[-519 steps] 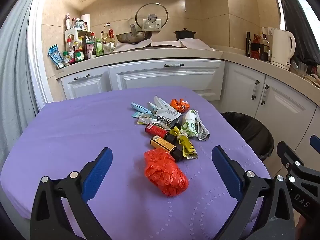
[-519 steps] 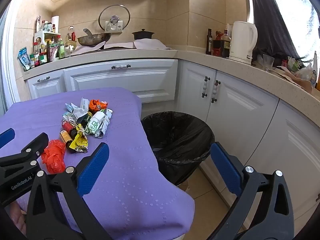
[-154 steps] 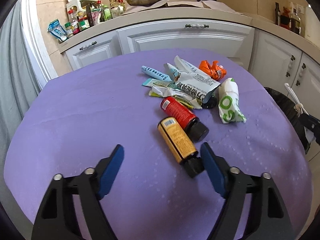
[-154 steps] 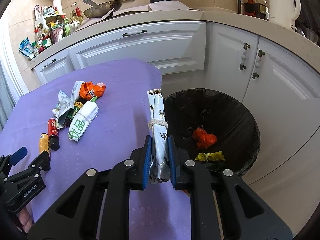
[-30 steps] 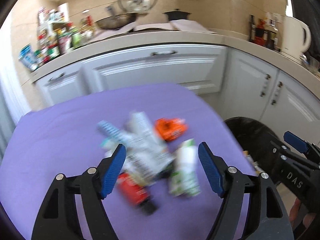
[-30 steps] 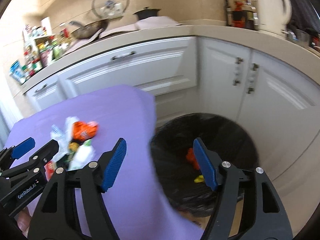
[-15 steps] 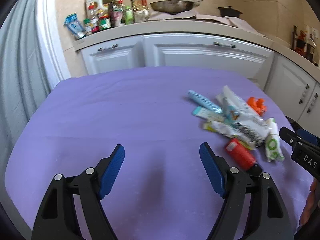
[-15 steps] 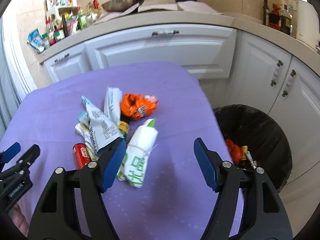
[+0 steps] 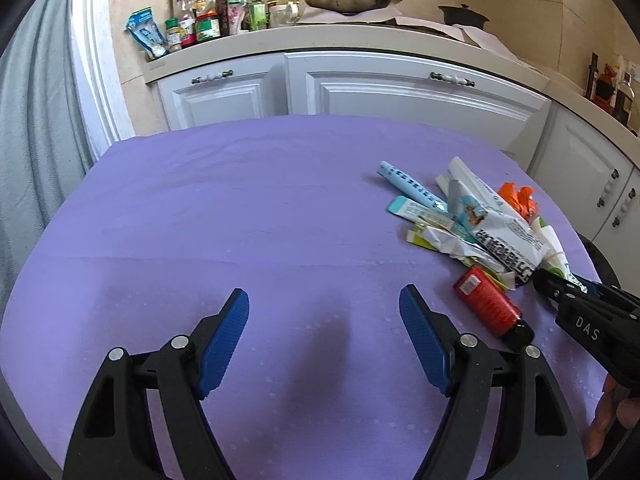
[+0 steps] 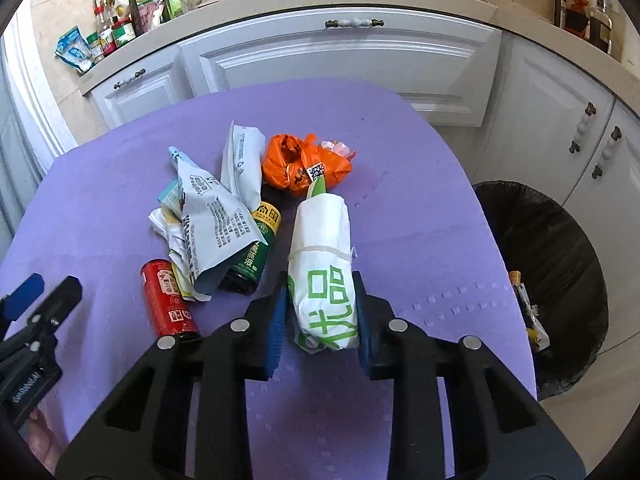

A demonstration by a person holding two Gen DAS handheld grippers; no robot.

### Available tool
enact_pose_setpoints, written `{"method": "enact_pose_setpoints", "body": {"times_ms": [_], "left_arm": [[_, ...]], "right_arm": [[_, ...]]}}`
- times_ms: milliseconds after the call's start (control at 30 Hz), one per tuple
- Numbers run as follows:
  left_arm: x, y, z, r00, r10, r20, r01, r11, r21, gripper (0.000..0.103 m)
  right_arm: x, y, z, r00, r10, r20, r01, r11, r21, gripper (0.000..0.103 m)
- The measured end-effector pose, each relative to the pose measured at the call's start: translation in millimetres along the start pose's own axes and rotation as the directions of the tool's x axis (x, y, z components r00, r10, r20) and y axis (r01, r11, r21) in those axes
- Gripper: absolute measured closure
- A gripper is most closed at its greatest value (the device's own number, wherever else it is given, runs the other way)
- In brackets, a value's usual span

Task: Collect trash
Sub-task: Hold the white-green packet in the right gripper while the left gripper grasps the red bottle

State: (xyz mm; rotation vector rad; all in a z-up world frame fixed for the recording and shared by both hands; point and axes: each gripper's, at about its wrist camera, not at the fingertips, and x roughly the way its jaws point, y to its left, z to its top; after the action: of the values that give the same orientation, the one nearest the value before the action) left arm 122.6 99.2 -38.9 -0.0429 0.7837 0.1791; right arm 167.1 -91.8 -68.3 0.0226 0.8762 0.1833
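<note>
Bare purple tablecloth (image 9: pixel 240 220) lies between and ahead of the left jaws; red bottle (image 9: pixel 486 306) crowds their right.

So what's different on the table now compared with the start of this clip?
The red bag, yellow wrapper, yellow-label bottle and a tied packet have gone from the pile. The right gripper, jaws just closed, grips the white-and-green bundle. The left gripper stays open, the red can unmoved.

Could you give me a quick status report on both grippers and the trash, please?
Right gripper just closed on white-green packet. Left gripper open, empty, over purple cloth. Bin path clear.
</note>
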Motion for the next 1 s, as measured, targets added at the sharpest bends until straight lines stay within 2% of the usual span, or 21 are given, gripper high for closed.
{"method": "enact_pose_setpoints", "body": {"times_ms": [267, 633, 800, 1000], "left_arm": [[-3, -30, -4, 0.998, -0.058, -0.03, 0.058, 0.998, 0.005, 0.028], [-4, -70, -4, 0.995, -0.09, -0.044, 0.09, 0.996, 0.017, 0.024], [7, -83, -5, 0.998, -0.047, -0.049, 0.049, 0.998, 0.049, 0.024], [10, -72, -11, 0.997, -0.019, -0.068, 0.023, 0.998, 0.052, 0.024]], "right_arm": [[-19, -19, -5, 0.998, -0.035, 0.055, 0.035, 0.999, -0.005, 0.075], [-39, -54, -15, 0.994, -0.035, 0.1, 0.034, 0.999, 0.02, 0.075], [-42, -64, -17, 0.994, -0.027, 0.104, 0.023, 0.999, 0.037, 0.075], [-41, -66, -20, 0.995, -0.009, 0.103, 0.005, 0.999, 0.04, 0.075]]}}
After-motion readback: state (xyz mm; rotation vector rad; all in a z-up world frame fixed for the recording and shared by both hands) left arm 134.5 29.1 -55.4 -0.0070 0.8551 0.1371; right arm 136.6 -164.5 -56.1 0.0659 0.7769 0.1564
